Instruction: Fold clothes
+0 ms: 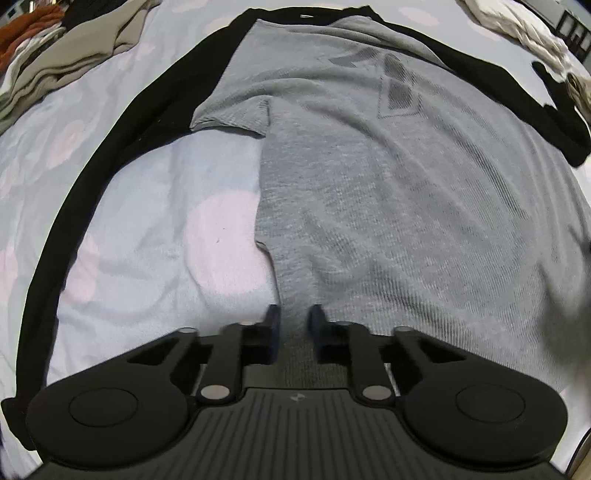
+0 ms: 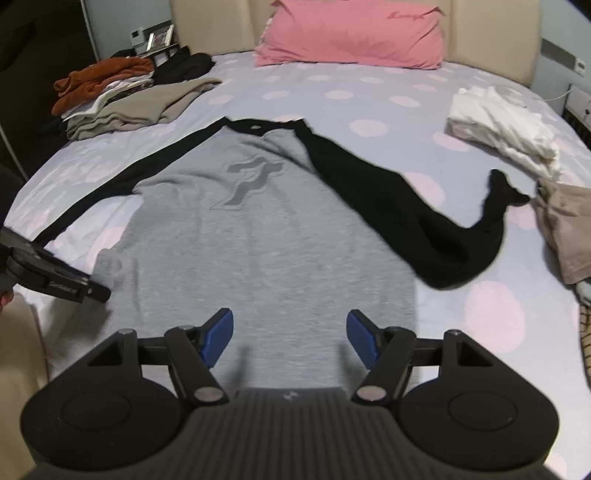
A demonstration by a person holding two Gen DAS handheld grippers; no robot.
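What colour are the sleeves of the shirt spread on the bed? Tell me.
Black sleeves on a grey shirt; the right wrist view shows it best.

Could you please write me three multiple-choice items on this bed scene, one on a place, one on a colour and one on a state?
1. Where is the pink pillow?
A. at the head of the bed
B. on the folded pile
C. on the shirt

2. What colour are the sleeves of the grey shirt?
A. white
B. black
C. orange

3. How does the right gripper stand?
A. shut on the hem
B. open above the shirt
C. shut on a sleeve

Answers: 1 A, it leans on the headboard; 2 B, both sleeves are black; 3 B, its blue fingers stand wide apart and hold nothing.
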